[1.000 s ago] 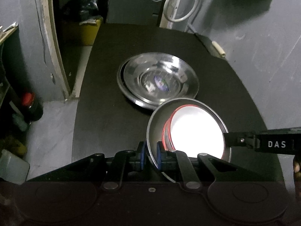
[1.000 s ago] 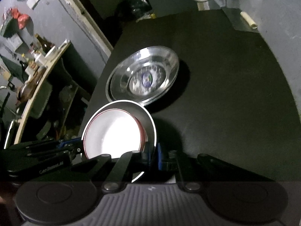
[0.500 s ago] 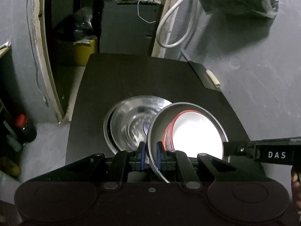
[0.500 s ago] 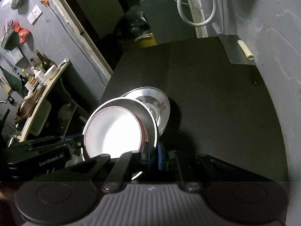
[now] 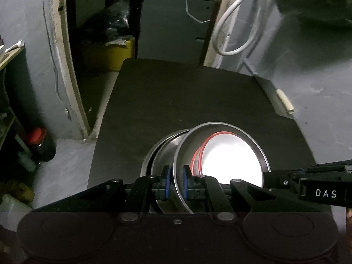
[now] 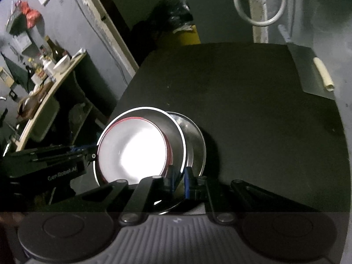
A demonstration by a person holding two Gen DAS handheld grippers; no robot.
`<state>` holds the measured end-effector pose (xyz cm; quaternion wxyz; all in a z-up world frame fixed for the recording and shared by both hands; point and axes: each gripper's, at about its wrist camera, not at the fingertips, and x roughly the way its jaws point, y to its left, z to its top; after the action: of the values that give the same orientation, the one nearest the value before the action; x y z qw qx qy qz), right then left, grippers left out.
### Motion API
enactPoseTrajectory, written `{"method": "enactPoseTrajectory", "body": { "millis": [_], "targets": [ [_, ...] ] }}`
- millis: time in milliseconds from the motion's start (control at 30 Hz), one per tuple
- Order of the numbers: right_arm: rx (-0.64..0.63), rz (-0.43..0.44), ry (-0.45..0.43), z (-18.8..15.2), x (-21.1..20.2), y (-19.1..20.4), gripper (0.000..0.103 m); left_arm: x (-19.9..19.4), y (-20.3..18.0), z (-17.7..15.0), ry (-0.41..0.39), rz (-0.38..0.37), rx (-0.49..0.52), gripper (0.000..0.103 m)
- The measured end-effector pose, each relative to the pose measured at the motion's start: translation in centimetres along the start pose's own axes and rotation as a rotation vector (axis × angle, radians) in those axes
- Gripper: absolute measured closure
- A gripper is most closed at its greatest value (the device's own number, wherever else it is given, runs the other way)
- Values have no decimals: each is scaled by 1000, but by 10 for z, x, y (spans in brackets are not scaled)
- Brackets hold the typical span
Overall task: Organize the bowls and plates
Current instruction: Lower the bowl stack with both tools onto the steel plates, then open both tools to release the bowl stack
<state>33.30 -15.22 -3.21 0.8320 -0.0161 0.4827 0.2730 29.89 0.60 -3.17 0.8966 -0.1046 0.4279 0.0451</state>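
Steel bowl (image 5: 253, 147) with a red-rimmed white plate (image 5: 231, 160) nested inside it is held between both grippers, above the near part of the black table (image 5: 187, 101). Left hand-held gripper (image 5: 176, 181) has its blue pads clamped on the bowl's rim at the 9 o'clock side; right hand-held gripper (image 6: 179, 181) is clamped on the same bowl (image 6: 173, 129) at its 3 o'clock rim. The plate (image 6: 132, 149) is glare-washed, red edge visible along one side.

Stacked steel bowls (image 5: 160, 151) sit on the table right behind and under the held bowl, partly hidden by it; in the right wrist view this stack (image 6: 195, 140) peeks out at 2 o'clock of the held bowl. Cannot tell if held bowl touches the stack.

Right gripper's body enters the left view at 3 o'clock, marked "DAS". White hose (image 5: 237, 22) loops on the wall at 1 o'clock. Yellow bin (image 5: 114, 52) past the table's far edge at 11 o'clock. Bottle with red cap (image 5: 39, 145) on the floor at 9 o'clock.
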Motion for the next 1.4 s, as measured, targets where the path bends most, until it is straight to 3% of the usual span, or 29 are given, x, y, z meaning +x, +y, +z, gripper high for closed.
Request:
{"method": "enactPoseTrajectory", "body": {
  "millis": [400,900,1000,1100,1400],
  "targets": [
    [-11,58,13,10,20,6,91,5,20,0,9,55,-37,94],
    [39,48,-32,1,14,3,88,1,19,-1,1,53,-1,90],
    [48,46,-44,-2,12,5,88,-2,17,-2,-4,64,6,86],
    [52,41,-65,-5,7,6,87,-8,16,-2,-17,78,12,73],
    [78,31,-115,-18,-7,15,74,-28,16,-4,-52,106,33,44]
  ]
}}
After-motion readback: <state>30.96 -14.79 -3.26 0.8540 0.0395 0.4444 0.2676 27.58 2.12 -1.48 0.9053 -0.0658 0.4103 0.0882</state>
